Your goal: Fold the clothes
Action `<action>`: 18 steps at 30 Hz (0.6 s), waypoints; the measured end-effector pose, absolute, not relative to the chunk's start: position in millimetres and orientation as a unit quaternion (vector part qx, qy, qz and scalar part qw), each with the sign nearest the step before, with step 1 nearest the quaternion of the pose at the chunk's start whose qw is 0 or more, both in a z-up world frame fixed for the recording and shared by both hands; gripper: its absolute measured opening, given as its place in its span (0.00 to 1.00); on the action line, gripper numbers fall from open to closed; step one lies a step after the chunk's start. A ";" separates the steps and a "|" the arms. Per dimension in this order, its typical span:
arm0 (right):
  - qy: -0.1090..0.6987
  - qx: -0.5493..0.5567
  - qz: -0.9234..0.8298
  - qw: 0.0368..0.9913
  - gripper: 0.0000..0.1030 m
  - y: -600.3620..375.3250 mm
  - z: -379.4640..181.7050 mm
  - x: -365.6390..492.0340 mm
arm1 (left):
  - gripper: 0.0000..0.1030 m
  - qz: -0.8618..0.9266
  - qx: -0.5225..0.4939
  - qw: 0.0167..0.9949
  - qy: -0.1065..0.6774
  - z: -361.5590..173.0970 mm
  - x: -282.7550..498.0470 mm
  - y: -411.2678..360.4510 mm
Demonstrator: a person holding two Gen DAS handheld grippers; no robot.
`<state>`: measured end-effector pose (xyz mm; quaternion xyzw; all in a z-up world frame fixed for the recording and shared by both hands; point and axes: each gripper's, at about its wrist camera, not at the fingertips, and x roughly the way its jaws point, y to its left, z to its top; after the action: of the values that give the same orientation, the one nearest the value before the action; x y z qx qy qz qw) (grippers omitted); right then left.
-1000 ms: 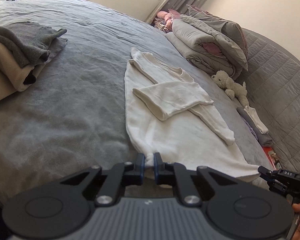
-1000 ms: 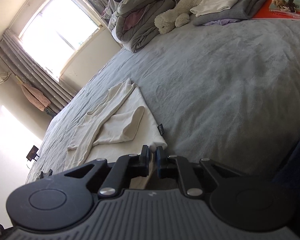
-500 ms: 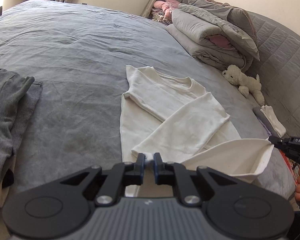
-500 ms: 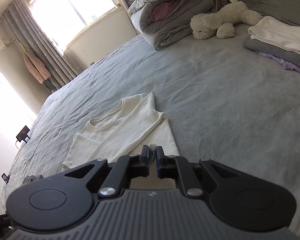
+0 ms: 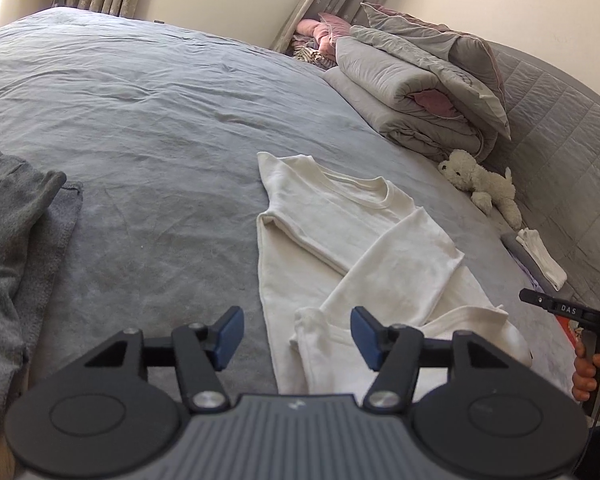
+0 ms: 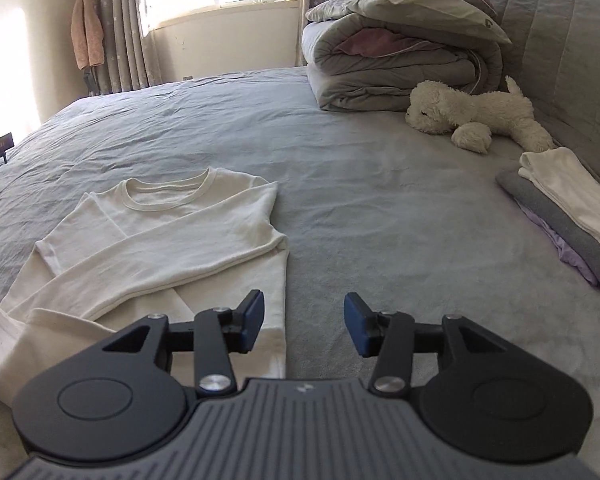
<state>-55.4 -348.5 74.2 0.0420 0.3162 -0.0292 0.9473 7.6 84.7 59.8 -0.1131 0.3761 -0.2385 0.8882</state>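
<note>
The cream long-sleeved knit top (image 5: pixel 352 240) runs near-to-far, its loosely folded hem just beyond the left gripper (image 5: pixel 296 334) and left of the right gripper (image 6: pixel 304 322), both just opened and empty.

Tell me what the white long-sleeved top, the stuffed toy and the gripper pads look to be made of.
White long-sleeved top: soft matte knit, probably cotton jersey; ribbed collar, limp folds.
Stuffed toy: cream plush, shaggy curly pile, likely synthetic.
Left gripper pads: dull blue facing, seemingly rubber, on black fingers that look like plastic; the right gripper looks the same.
</note>
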 end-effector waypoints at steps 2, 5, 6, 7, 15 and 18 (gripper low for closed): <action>0.323 0.011 0.004 0.946 0.48 -344.6 74.9 -57.7 | 0.60 -0.246 -0.102 0.887 0.376 58.1 6.6 79.0; 0.336 -0.054 0.036 0.940 0.49 -334.2 69.9 -59.5 | 0.61 -0.252 -0.080 0.888 0.376 54.6 5.4 70.4; 0.338 -0.064 0.046 0.938 0.49 -332.1 68.3 -59.5 | 0.61 -0.255 -0.073 0.889 0.374 54.3 4.8 67.8; 0.340 -0.066 0.056 0.937 0.49 -331.5 67.4 -59.1 | 0.62 -0.258 -0.067 0.889 0.372 54.1 4.3 65.1; 0.404 -0.063 0.061 0.910 0.49 -335.9 45.5 -31.1 | 0.34 -0.266 -0.026 0.885 0.382 46.9 4.7 50.6; 0.404 -0.048 0.057 0.912 0.43 -336.2 42.4 -25.1 | 0.20 -0.259 -0.021 0.888 0.379 46.6 3.6 50.5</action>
<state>-25.1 -336.2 42.4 -0.0481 0.4038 0.0567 0.9118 3.6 50.5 46.6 -0.0206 0.3789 -0.2593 0.8881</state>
